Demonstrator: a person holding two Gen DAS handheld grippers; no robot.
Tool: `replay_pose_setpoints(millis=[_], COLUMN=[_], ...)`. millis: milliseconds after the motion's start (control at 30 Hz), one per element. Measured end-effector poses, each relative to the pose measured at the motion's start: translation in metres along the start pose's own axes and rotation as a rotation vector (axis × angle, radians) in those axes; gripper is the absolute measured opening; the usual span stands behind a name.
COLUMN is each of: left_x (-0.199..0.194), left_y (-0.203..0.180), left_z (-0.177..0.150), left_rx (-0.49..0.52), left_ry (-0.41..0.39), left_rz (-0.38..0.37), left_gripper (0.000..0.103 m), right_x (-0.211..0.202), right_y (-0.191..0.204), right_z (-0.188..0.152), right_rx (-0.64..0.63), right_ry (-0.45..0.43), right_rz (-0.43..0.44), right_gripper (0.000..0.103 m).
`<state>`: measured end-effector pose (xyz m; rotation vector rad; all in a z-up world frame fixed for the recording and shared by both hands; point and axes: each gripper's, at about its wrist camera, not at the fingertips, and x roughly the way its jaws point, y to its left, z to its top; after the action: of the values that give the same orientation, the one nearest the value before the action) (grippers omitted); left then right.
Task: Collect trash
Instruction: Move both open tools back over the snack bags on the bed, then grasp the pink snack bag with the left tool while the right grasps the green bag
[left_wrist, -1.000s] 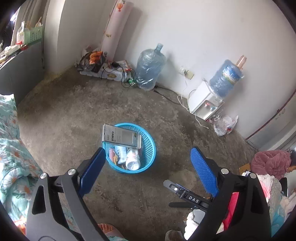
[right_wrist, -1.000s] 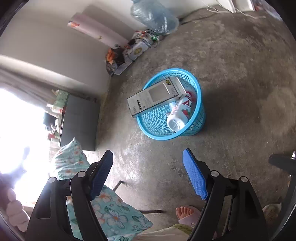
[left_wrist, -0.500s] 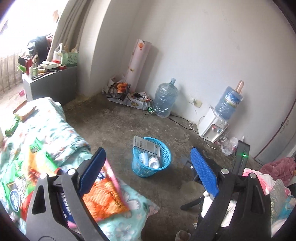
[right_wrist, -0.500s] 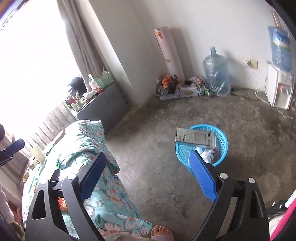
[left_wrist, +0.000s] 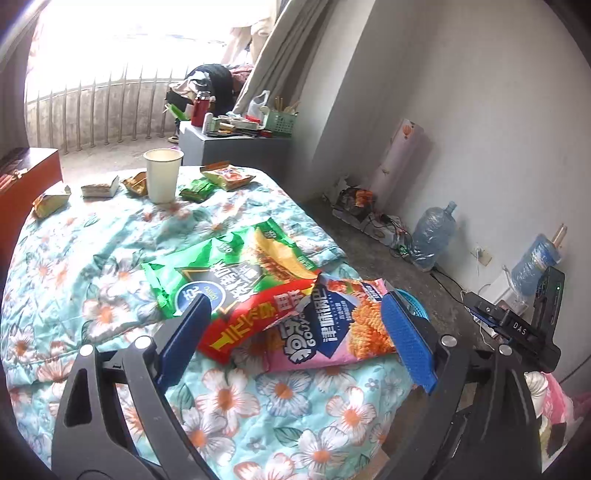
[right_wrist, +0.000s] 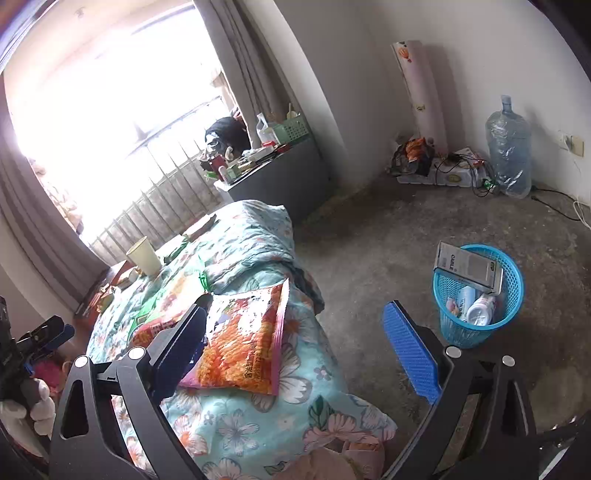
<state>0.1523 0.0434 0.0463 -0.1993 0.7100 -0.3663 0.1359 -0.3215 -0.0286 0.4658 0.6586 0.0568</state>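
Home bedroom: floral quilt (left_wrist: 110, 288) on bed, water jug (right_wrist: 509, 147), curtained window (right_wrist: 110, 122).

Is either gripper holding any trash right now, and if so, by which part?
Nothing is held. The left gripper and right gripper are both open, above the pink-and-orange snack bag lying on the floral quilt.

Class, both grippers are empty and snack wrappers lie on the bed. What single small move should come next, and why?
Probably lower the left gripper onto the pink snack bag and close. It is open, and the bag lies flat on the floral quilt between its fingers, nearest of the wrappers. The blue basket on the floor beside the bed still has room.
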Motion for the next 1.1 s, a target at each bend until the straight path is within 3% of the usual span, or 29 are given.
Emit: replay_pose_setpoints(millis=[167, 333, 567, 667, 733, 900, 933, 1000, 1100], left_x=[-0.006, 0.004, 0.023, 0.032, 0.039, 0.063, 0.071, 0.088, 0.110], left_y=[0.035, 0.039, 0.048, 0.059, 0.068, 0.095, 0.100, 0.107, 0.116], left_z=[-0.015, -0.021, -0.024, -0.023, -0.018, 0.000, 0.002, 0.004, -0.001], left_rx=[-0.084, -0.036, -0.048, -0.080, -0.090, -0.127, -0.128, -0.133, -0.144], left_ry=[0.002, 0.024, 0.040, 0.060, 0.060, 0.058, 0.074, 0.131, 0.212], left_rz=[0.054, 0.085, 0.101, 0.151, 0.199, 0.267, 0.271, 0.272, 0.246], left_gripper=[0.089, 0.089, 0.089, 0.089, 0.083, 0.066, 0.064, 0.050, 0.041], right_x=[0.023, 0.037, 0.067, 0.100, 0.125, 0.176, 0.180, 0.186, 0.194], right_y=[0.018, 0.027, 0.058, 0.081, 0.094, 0.107, 0.109, 0.115, 0.121], right_z=[-0.008, -0.016, -0.022, -0.025, -0.029, -0.045, -0.046, -0.047, -0.048], right_rx=[0.007, 0.035, 0.117, 0.176, 0.213, 0.328, 0.337, 0.349, 0.374], right_ry=[0.096, 0.178, 0.306, 0.390, 0.442, 0.555, 0.558, 0.554, 0.544], right_rz=[0.103, 0.170, 0.399, 0.496, 0.510, 0.451, 0.448, 0.442, 0.435], right_gripper=[0.094, 0.091, 0.084, 0.079, 0.074, 0.069, 0.068, 0.068, 0.064])
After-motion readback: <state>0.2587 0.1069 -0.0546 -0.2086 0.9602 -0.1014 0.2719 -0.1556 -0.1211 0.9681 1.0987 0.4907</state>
